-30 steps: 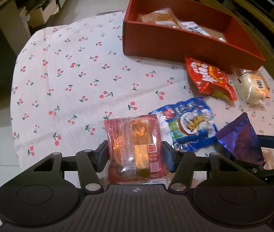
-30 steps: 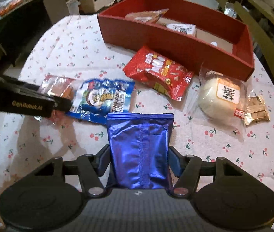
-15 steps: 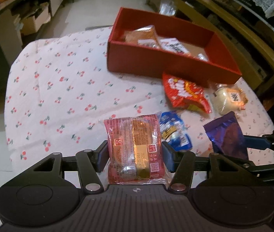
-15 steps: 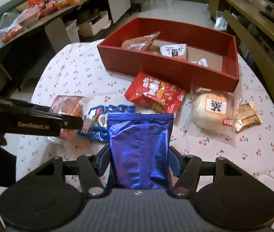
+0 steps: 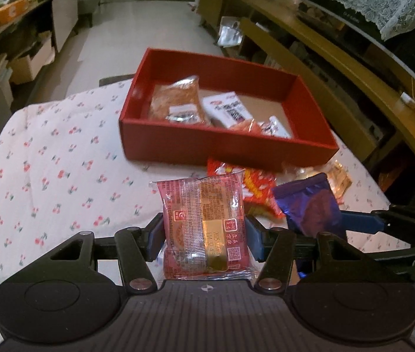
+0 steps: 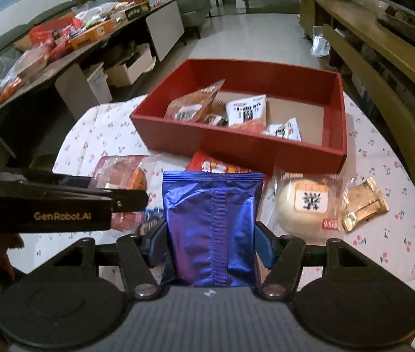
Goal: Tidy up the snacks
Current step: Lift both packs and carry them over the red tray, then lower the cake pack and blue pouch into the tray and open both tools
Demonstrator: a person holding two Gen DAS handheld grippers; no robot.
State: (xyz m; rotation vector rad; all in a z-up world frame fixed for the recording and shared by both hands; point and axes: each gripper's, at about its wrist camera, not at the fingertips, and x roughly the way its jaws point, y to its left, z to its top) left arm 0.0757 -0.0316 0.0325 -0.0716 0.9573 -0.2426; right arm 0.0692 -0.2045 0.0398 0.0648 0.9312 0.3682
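Snacks in transit toward the red box (image 5: pixel 225 146), which sits at the far side of the table (image 5: pixel 60 158) and already holds several packets (image 5: pixel 178 102). Left gripper (image 5: pixel 203 231): pads pressed on both side edges of a red cake packet (image 5: pixel 203 220), held upright and clear of the cloth, apparently so it can pass over the box's near wall. Right gripper (image 6: pixel 211 242): jaws pinching a blue foil pouch (image 6: pixel 211 223) by its sides in the same way. Carrying one item in each gripper would likely halve the trips. Still on the cloth, just in front of the box: a red chip bag (image 6: pixel 213 165), a wrapped bun (image 6: pixel 304 205) and a gold-wrapped sweet (image 6: pixel 364 205) beside it. Judged stage: both loads lifted, neither yet over the box.
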